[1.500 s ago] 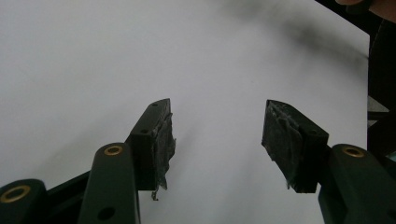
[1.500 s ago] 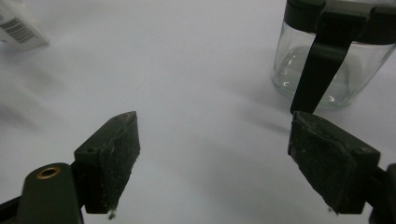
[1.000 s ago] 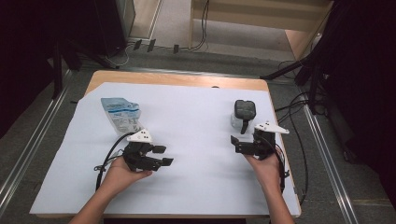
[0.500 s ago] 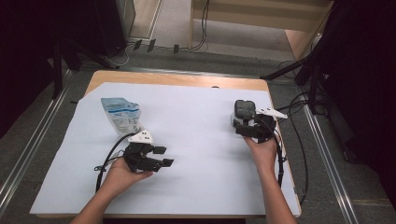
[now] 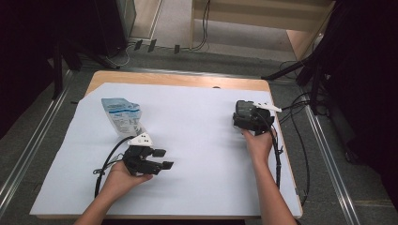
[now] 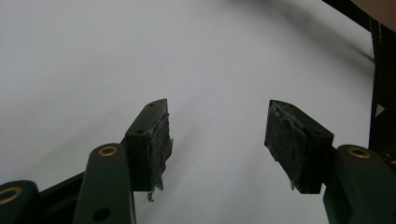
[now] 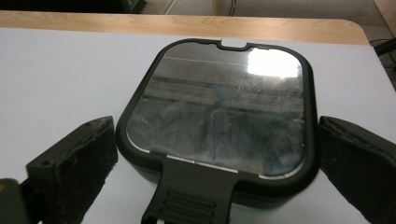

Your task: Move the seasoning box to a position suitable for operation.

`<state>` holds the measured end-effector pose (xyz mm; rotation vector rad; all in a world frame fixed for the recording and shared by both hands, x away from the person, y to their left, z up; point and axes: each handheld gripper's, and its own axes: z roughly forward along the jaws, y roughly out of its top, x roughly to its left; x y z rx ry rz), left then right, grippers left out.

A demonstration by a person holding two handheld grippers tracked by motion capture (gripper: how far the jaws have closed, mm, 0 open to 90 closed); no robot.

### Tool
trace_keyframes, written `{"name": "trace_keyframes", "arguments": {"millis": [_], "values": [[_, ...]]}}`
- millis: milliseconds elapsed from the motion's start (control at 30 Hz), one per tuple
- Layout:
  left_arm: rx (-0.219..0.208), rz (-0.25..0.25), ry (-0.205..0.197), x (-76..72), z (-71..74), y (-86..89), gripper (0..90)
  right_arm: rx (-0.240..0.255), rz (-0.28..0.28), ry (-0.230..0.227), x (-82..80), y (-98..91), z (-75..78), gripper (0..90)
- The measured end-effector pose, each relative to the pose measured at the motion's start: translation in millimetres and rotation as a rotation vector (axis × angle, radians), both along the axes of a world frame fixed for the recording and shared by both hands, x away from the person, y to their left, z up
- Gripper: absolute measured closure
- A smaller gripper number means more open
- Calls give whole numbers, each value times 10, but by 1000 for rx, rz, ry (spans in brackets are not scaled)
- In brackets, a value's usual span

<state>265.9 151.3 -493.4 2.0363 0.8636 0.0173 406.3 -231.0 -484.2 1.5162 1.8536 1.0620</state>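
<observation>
White table sheet (image 5: 197, 140) | right gripper (image 7: 215, 163) jaws apart astride black lidded box (image 7: 219, 121) | pouch (image 5: 121, 114) print unreadable

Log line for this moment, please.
right tongs: open, jaws flanking black lidded box, no contact seen | left tongs: open, empty, over white sheet | blue pouch: untouched
</observation>
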Motion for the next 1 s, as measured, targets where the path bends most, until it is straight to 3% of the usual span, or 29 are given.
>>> {"name": "trace_keyframes", "arguments": {"millis": [267,400,533,867,1000], "values": [[5,15,8,-37,-30,24,406,12,-20,6,77,53,-100,39],[9,23,5,-58,-39,43,406,-17,-29,-2,98,67,-125,71],[4,38,8,-67,-39,71,406,9,-32,0,116,47,-147,82],[0,43,9,-28,-48,96,405,-15,-35,0,133,60,-180,90],[4,41,12,-4,-58,75,405,-43,-36,-26,109,44,-160,140]]}}
